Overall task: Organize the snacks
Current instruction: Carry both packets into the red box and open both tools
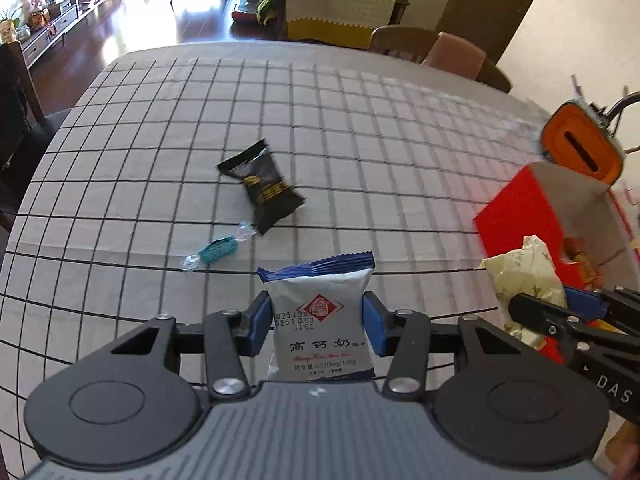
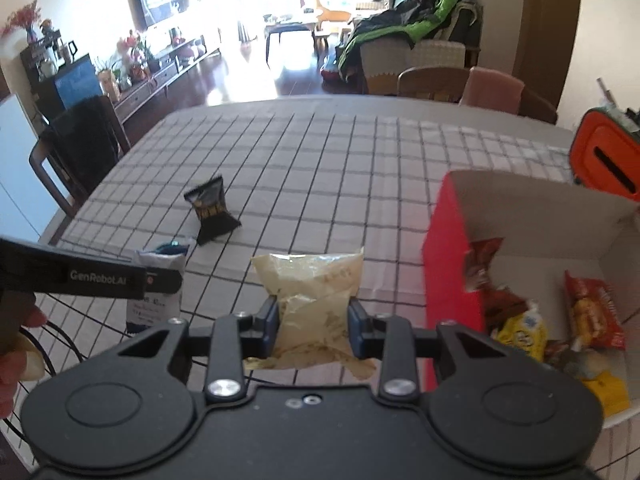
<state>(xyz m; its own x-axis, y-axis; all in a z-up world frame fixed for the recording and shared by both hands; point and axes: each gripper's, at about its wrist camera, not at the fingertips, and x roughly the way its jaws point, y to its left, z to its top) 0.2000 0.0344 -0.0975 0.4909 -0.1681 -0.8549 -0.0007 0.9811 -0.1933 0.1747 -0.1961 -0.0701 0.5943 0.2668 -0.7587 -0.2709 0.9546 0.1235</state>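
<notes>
Snacks left of the red box (image 2: 452, 248), going leftward-first: a teal twist candy (image 1: 218, 249) and a black packet (image 1: 264, 186) lie loose on the checked tablecloth (image 1: 360, 128). My left gripper (image 1: 317, 326) is clamped on the blue-and-white packet (image 1: 320, 320), above the cloth. Nearest the box, my right gripper (image 2: 313, 322) pinches the cream packet (image 2: 312, 292); both look light, soft and crinkly, so I judge mid-body grips best.

Orange case (image 2: 608, 160) cut off at frame edge, red box (image 1: 520, 216) edges motion-blurred, white-blue packet (image 2: 158, 280) half hidden behind left tool (image 2: 160, 280).
</notes>
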